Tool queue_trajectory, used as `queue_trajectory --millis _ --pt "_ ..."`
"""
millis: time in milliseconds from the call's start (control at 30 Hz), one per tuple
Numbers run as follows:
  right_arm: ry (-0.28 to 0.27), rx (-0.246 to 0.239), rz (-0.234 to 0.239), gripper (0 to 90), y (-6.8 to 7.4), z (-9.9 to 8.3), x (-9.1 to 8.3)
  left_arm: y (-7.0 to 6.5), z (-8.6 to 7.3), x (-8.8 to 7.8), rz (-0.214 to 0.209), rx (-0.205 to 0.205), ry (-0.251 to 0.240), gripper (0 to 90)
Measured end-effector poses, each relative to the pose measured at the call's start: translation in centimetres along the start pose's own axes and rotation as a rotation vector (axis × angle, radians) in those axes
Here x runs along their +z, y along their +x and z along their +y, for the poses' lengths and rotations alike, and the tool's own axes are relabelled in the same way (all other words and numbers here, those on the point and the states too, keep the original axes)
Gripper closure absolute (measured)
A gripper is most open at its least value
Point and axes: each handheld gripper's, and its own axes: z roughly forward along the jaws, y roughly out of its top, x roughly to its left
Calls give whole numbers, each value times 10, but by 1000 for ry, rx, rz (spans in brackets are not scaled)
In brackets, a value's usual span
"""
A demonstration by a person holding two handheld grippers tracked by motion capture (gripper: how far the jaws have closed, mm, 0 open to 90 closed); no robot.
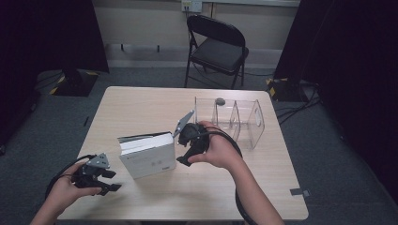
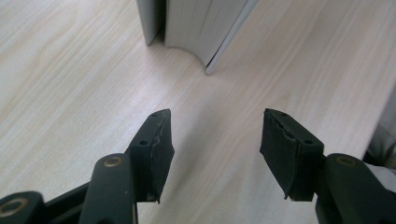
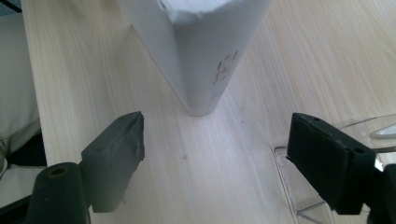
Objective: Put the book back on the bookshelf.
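The table point(image 1: 141, 101) runs across the middle of the high view, and on it, just left of centre, the white book point(image 1: 149, 155) stands on its edge, upright on its own, with neither of my tools touching it. Toward the upper right sits the clear acrylic organizer point(image 1: 237, 121), its compartments holding no book, so I judge the main step of slotting the book in is not yet done. My right gripper point(image 1: 184, 147) hangs just right of the book, jaws spread and holding nothing. My left gripper point(image 1: 110, 180), at the lower left, is likewise released and apart from the book. What is left: grasp, carry, insert.
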Motion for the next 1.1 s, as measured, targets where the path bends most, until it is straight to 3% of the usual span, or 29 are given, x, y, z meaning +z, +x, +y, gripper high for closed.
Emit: queue_trajectory --millis 167,367,500,667,867,1100 --pt "8 -11 -3 184 -3 6 -5 4 -9 10 31 5 -15 425" --pt "21 -35 -3 184 -6 15 -13 8 -19 20 39 19 -64 409" --pt "26 -59 -7 184 -6 21 -16 8 -22 25 41 20 -59 389" --pt "16 -74 -8 184 -5 27 -17 8 -26 29 49 40 -114 369" --pt "32 -91 0 184 -6 34 -18 8 -32 37 39 56 -199 207" --pt "40 -118 1 184 -2 45 -15 9 -35 41 43 69 -238 143"
